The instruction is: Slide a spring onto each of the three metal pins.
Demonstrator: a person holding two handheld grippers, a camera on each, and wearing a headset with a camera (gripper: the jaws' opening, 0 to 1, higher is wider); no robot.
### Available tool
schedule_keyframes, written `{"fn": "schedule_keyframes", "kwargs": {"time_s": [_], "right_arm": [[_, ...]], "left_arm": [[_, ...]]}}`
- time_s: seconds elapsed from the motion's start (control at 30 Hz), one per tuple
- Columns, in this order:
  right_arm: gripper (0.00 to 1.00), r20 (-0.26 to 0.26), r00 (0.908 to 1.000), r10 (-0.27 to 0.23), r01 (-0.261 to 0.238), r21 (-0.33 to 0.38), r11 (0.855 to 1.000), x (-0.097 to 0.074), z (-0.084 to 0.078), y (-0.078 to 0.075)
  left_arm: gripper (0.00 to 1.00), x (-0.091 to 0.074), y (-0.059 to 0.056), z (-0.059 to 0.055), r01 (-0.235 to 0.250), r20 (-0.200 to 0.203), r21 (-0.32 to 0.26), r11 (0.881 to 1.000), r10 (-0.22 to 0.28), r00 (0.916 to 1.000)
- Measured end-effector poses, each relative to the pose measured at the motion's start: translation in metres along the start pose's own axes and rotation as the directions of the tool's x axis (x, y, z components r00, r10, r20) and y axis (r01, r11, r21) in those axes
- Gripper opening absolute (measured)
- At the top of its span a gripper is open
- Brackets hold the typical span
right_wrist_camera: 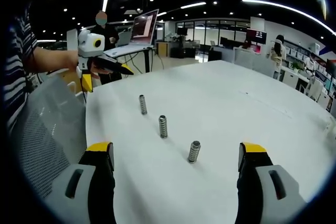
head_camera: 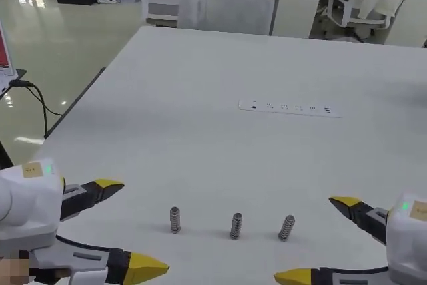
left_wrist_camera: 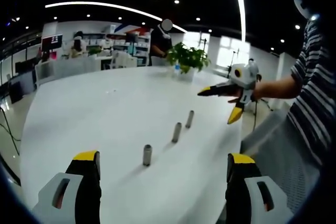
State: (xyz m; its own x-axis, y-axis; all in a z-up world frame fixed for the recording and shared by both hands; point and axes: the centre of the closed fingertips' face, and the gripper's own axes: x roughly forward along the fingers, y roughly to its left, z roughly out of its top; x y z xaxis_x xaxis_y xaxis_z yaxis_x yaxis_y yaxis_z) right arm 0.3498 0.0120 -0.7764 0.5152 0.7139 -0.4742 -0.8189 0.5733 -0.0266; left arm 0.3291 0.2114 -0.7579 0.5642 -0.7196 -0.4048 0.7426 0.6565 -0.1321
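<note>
Head view puts the three springs point(head_camera: 236, 225) upright in a row at 6 o'clock on the table point(head_camera: 220, 145), with the left gripper point(head_camera: 141, 226) at 8 o'clock and the right gripper point(head_camera: 304, 237) at 4 o'clock both spread wide and empty, so I would gently check that the leaning right-hand spring point(head_camera: 286, 227) seats fully.

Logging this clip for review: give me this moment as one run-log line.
left gripper: open, empty | right gripper: open, empty | left spring, middle spring, right spring: standing in a row on table, between grippers
</note>
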Motion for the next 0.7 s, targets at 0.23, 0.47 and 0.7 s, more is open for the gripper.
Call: {"fn": "schedule_keyframes", "kwargs": {"time_s": [0.23, 0.47, 0.7], "right_arm": [[0.99, -0.006, 1.0000, 0.000, 0.000, 0.004, 1.000, -0.0001, -0.0036, 0.0011], [0.99, -0.009, 1.0000, -0.001, 0.002, 0.004, 1.000, 0.0002, -0.0041, 0.0009], [0.99, -0.006, 1.0000, 0.002, -0.002, -0.004, 1.000, 0.0008, -0.0026, 0.0025]], "left_arm": [[0.98, -0.0005, 0.0007, -0.0016, -0.003, -0.007, 0.000, 1.000, 0.003, 1.0000], [0.98, 0.0006, 0.0008, -0.0032, -0.003, -0.011, -0.005, 1.000, 0.003, 0.9999], [0.98, 0.0018, -0.0015, -0.0040, 0.001, -0.010, -0.008, 1.000, -0.001, 1.0000]]}}
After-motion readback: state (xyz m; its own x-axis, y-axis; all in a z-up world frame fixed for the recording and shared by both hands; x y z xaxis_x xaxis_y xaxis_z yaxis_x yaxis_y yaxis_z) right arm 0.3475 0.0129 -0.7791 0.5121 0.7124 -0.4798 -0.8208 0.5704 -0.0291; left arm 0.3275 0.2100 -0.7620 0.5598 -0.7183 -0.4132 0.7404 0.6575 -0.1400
